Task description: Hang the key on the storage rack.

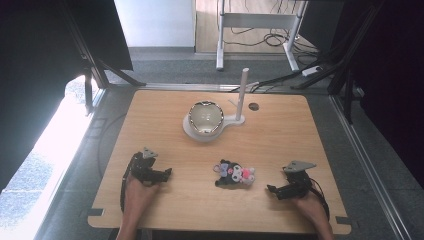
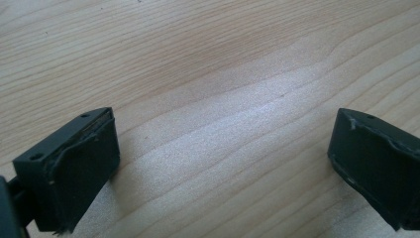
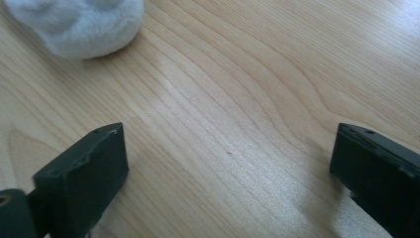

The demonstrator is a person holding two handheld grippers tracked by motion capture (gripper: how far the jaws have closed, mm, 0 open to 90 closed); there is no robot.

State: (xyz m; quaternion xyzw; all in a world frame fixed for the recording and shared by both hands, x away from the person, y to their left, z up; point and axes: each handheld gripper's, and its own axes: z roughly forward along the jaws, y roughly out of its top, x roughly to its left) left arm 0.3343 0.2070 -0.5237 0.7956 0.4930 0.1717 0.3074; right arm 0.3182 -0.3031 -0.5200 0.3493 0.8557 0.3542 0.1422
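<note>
The small plush toy, black with pink and white parts (image 1: 235,174), lies on the light wooden table (image 1: 280,135), near the front edge and approx. in the middle btw. the two grippers. It touches neither of them.

The left gripper (image 1: 167,172) rests low over the table at the near left, held by the person's left hand (image 1: 136,187), and points to the right, toward the toy. In the left gripper view its jaws are spread wide, w/ bare wood grain btw. them (image 2: 223,163).

The right gripper (image 1: 270,189) is at the near right, held by the right hand (image 1: 309,202), and points to the left, toward the toy. In the right gripper view (image 3: 228,178) the jaws are also spread wide, nothing btw. them; a white fluffy part of the toy (image 3: 79,25) shows at the far left corner, a little apart from the jaw tips.

Farther back, near the table centre, a shiny metal bowl (image 1: 205,117) sits on a white flat stand (image 1: 192,133). A white upright post (image 1: 243,92) rises from this stand, just right of the bowl. A small dark round hole (image 1: 254,106) is in the table right of the post.
</note>
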